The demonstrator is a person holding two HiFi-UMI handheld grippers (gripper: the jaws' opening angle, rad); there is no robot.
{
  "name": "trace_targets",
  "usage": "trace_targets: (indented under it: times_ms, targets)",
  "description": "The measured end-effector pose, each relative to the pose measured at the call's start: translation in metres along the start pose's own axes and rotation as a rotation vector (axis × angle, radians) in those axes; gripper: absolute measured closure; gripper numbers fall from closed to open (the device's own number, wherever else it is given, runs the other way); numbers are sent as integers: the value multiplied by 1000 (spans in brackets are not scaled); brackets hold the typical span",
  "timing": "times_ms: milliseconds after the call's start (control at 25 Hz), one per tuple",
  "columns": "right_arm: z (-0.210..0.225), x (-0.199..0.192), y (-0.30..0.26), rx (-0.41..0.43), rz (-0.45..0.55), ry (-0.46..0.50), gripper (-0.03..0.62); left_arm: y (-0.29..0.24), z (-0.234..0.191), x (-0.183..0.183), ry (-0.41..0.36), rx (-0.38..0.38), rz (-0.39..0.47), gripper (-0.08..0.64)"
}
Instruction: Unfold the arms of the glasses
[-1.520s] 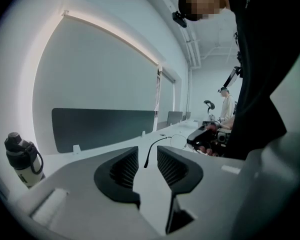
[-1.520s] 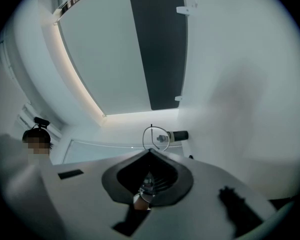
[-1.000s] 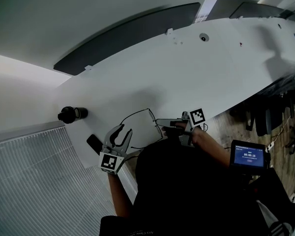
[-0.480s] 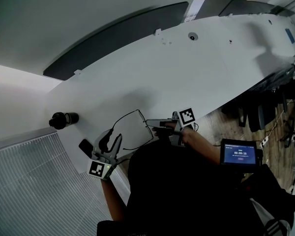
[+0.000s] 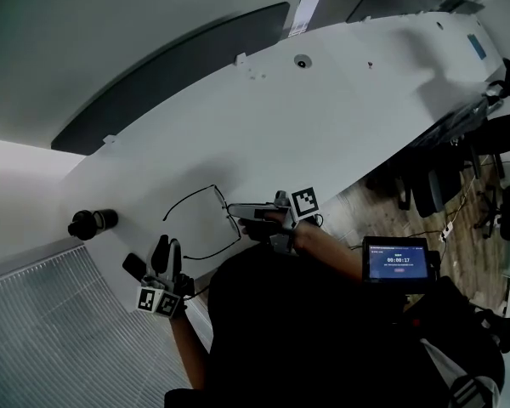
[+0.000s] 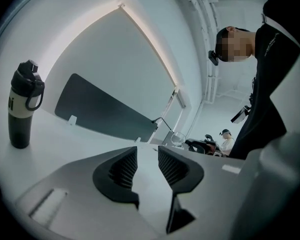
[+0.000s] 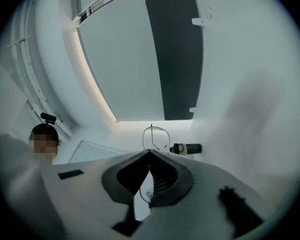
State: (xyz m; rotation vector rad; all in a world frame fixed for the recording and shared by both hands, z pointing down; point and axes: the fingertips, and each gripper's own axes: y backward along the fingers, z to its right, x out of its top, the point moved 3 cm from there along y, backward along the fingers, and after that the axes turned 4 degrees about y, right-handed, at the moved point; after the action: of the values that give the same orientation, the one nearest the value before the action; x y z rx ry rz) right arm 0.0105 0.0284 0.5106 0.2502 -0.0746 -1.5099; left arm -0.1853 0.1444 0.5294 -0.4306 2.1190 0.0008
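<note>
The glasses (image 5: 206, 195) are thin black wire frames held just above the white table (image 5: 323, 126). My right gripper (image 5: 235, 212) is shut on one end of the frame, and a lens (image 7: 146, 191) shows between its jaws in the right gripper view. Another lens (image 7: 156, 136) sticks out beyond the tips. My left gripper (image 5: 163, 246) hovers at the table's near edge, a little short of the glasses' free arm. Its jaws have just been closing, but a gap remains and nothing is between them. In the left gripper view the glasses (image 6: 177, 137) are small and far off.
A dark bottle (image 5: 92, 223) lies or stands at the table's left end, upright in the left gripper view (image 6: 22, 111). A small black object (image 5: 133, 267) sits by the left gripper. Chairs (image 5: 425, 189) stand along the table's right side. A timer screen (image 5: 397, 259) is near my right arm.
The left gripper has drawn back from the glasses toward the table's near corner and rolled edge-on. The right gripper keeps its hold on the glasses and has lifted slightly.
</note>
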Motion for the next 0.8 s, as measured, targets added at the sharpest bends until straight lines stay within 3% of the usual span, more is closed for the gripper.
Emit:
trace_targets:
  times_ms: [240, 440, 800]
  targets:
    - [-6, 7, 2, 31, 63, 21, 584, -14, 24, -1, 59, -72, 33, 423]
    - [-9, 12, 3, 54, 90, 27, 584, -20, 29, -6, 53, -101, 23, 423]
    - [-3, 13, 10, 41, 109, 12, 584, 1, 1, -5, 135, -12, 104, 443]
